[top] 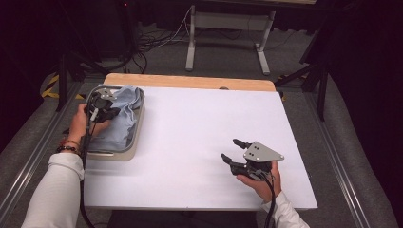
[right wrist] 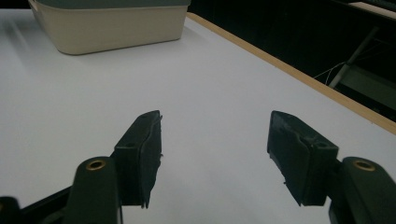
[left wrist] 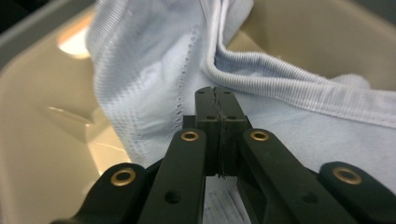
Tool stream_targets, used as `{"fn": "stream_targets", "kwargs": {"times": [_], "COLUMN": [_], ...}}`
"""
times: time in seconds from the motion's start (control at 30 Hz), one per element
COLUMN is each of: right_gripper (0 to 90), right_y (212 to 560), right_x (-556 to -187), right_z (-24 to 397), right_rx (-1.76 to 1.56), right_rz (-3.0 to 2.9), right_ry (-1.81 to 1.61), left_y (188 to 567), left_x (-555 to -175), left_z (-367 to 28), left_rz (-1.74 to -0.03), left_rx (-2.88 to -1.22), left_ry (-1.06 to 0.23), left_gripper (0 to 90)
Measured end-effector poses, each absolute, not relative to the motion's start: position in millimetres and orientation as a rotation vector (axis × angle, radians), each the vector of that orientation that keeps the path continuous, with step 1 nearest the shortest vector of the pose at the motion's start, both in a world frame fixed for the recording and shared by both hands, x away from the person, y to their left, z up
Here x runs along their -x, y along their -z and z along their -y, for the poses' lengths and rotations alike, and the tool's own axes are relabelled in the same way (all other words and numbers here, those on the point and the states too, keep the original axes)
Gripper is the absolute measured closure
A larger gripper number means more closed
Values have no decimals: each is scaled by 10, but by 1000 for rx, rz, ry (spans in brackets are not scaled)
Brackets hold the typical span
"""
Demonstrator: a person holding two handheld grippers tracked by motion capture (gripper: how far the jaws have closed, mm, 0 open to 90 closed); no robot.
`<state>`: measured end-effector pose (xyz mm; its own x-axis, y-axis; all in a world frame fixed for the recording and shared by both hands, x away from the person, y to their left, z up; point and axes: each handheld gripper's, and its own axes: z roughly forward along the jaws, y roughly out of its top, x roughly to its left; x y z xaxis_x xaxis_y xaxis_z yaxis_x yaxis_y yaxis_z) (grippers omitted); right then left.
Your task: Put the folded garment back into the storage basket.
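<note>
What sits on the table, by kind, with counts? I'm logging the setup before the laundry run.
Bin: 1
Light-blue garment, in the bin: 1
Hand-held gripper: 2, left shut over the garment, right open above the table
Total: 4

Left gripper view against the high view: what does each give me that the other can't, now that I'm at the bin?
Left gripper view: the left tongs pressed shut, tips over the light blue garment, plus its ribbed hem and stitch holes, and the bin's beige inner wall.

High view: the whole white table, the right tongs open above it and holding nothing, both forearms, and the bin at the table's far left corner.

Shared: left tongs, garment, bin.
</note>
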<state>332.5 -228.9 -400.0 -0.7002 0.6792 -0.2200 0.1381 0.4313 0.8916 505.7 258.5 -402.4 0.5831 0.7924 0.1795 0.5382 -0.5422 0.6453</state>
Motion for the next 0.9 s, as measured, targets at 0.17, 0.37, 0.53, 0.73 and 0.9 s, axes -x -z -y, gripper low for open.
{"fn": "stream_targets", "kwargs": {"times": [0.17,0.37,0.53,0.73,0.9], "right_gripper": [338,317,310,301,288], "right_y": [4002,3999,4003,4005,4010], "right_x": [-3316,-3316,-3311,-3301,-3308], "right_z": [2288,2321,2315,2316,2334], "right_rx": [-665,-675,-671,-665,-673], "right_rz": [-2119,-2106,-2106,-2103,-2092], "right_ry": [-1227,-1235,-1230,-1231,-1240], "left_y": [3941,3860,3805,3743,3737], "left_x": [-4970,-4894,-4826,-4746,-4698], "left_z": [-2590,-2554,-2514,-2495,-2470], "left_rz": [-1025,-992,-952,-910,-887], "left_rx": [-2206,-2173,-2163,-2119,-2087], "left_ry": [-652,-697,-725,-739,-747], "left_gripper": [897,873,869,855,804]}}
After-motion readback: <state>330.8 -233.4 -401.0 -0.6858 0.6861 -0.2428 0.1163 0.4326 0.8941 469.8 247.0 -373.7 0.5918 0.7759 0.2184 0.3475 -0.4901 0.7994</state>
